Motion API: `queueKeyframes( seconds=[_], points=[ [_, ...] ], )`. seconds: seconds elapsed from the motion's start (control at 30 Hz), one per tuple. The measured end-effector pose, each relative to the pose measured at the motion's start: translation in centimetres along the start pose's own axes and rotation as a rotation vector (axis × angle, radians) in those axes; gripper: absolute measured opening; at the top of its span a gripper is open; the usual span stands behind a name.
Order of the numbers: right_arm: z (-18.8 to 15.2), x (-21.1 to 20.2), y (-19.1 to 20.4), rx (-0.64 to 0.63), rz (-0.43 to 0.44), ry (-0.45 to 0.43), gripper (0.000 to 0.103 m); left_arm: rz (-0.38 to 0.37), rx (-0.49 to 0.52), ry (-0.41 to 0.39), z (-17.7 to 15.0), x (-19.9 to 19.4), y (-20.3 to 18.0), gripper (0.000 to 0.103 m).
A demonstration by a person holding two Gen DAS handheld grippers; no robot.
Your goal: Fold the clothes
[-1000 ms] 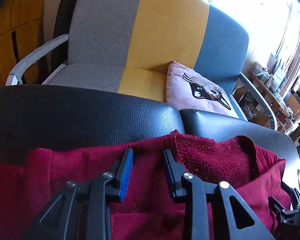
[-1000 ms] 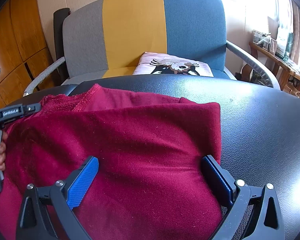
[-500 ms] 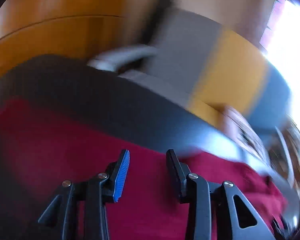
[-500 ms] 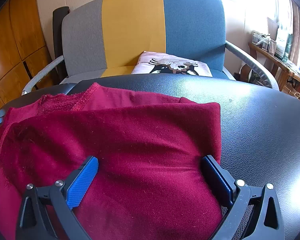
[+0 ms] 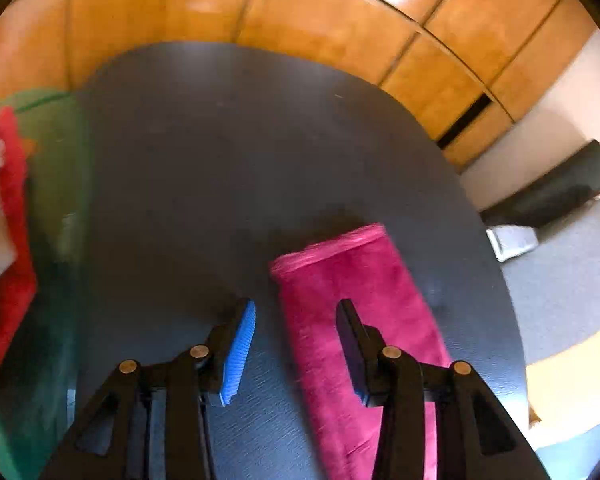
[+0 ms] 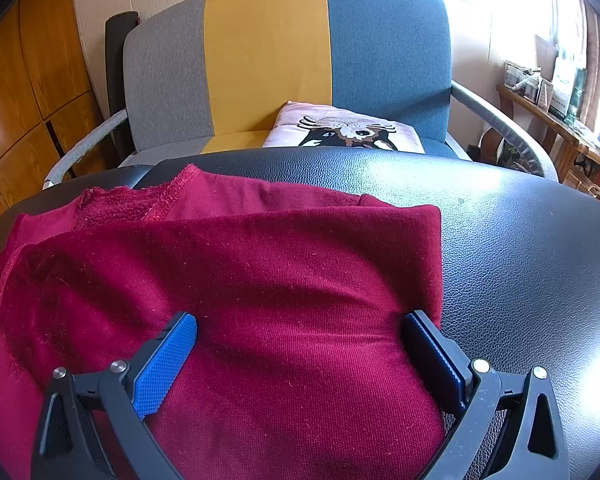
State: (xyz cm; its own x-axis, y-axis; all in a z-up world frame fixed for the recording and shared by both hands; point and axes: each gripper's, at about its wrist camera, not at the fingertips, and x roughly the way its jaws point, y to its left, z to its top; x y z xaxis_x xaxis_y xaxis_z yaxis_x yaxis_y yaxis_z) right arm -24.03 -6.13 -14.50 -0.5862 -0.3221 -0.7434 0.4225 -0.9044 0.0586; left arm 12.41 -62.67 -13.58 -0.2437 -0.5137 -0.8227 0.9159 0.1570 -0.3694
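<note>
Left gripper swung off the sweater toward its sleeve, fingers released, right gripper spread wide over folded sweater

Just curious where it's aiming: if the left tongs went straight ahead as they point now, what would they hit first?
Probably the bare black tabletop. The left tongs stand open, the pink sleeve lying just right of that line. Depth is hard to judge.

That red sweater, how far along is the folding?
Partly done. The red sweater already has one side folded over its body on the black table. Its sleeve lies stretched out beneath the open left tongs, not gripped. The right tongs, open, straddle the folded part. The sleeve and final folds remain.
</note>
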Motion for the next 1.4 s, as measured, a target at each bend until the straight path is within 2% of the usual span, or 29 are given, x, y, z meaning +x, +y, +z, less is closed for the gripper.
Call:
queueKeyframes(
  seconds=[0.07, 0.2, 0.27, 0.3, 0.33, 0.4, 0.47, 0.57, 0.73, 0.83, 0.93, 1.13, 1.17, 1.23, 1.27, 1.33, 1.4],
  points=[
    [0.0, 0.0, 0.0, -0.001, -0.001, 0.001, 0.103, 0.003, 0.034, -0.012, 0.3, 0.4, -0.7, 0.043],
    [0.1, 0.0, 0.0, -0.002, -0.002, 0.001, 0.103, 0.062, 0.147, -0.042, 0.0, 1.0, -2.1, 0.042],
    [0.1, 0.0, 0.1, -0.003, -0.003, 0.001, 0.103, 0.113, 0.214, -0.052, -0.5, 0.9, -2.8, 0.034],
    [0.1, 0.0, 0.1, -0.003, -0.004, 0.001, 0.103, 0.109, 0.224, -0.049, -0.6, 0.9, -3.0, 0.014],
    [0.1, 0.0, 0.1, -0.004, -0.005, 0.002, 0.103, 0.085, 0.218, -0.040, -0.7, 0.8, -3.0, 0.008],
    [0.1, 0.0, 0.1, -0.004, -0.005, 0.002, 0.103, 0.051, 0.174, -0.028, -0.6, 0.3, -2.5, 0.007],
    [0.1, 0.0, 0.1, -0.004, -0.006, 0.003, 0.103, -0.055, 0.096, -0.005, -0.8, -0.6, -2.1, 0.007],
    [0.1, 0.0, 0.1, -0.005, -0.007, 0.003, 0.103, -0.201, 0.104, 0.004, -1.7, -3.0, -3.4, 0.007],
    [0.1, 0.0, 0.1, -0.007, -0.009, 0.005, 0.103, -0.428, 0.307, 0.020, -6.7, -8.2, -9.4, 0.007],
    [0.0, 0.0, 0.1, -0.008, -0.009, 0.006, 0.103, -0.512, 0.436, 0.038, -10.7, -10.4, -12.4, 0.007],
    [0.1, 0.1, 0.1, -0.008, -0.009, 0.007, 0.103, -0.567, 0.564, 0.069, -15.5, -11.7, -15.6, 0.007],
    [0.0, 0.1, 0.1, -0.008, -0.009, 0.007, 0.103, -0.602, 0.765, 0.145, -24.8, -12.9, -19.3, 0.008],
    [0.0, 0.2, 0.1, -0.008, -0.009, 0.007, 0.103, -0.603, 0.790, 0.150, -26.0, -13.1, -19.5, 0.011],
    [-0.1, 0.2, 0.1, -0.007, -0.009, 0.007, 0.103, -0.603, 0.844, 0.161, -28.0, -13.0, -20.2, 0.024],
    [-0.1, 0.2, 0.1, -0.007, -0.009, 0.007, 0.103, -0.599, 0.865, 0.161, -29.0, -13.3, -20.2, 0.027],
    [-0.1, 0.2, 0.1, -0.006, -0.009, 0.006, 0.103, -0.586, 0.887, 0.137, -30.2, -14.5, -17.2, 0.034],
    [-0.2, 0.3, 0.1, -0.007, -0.010, 0.007, 0.103, -0.589, 0.898, 0.110, -30.7, -15.7, -14.9, 0.037]
  ],
)
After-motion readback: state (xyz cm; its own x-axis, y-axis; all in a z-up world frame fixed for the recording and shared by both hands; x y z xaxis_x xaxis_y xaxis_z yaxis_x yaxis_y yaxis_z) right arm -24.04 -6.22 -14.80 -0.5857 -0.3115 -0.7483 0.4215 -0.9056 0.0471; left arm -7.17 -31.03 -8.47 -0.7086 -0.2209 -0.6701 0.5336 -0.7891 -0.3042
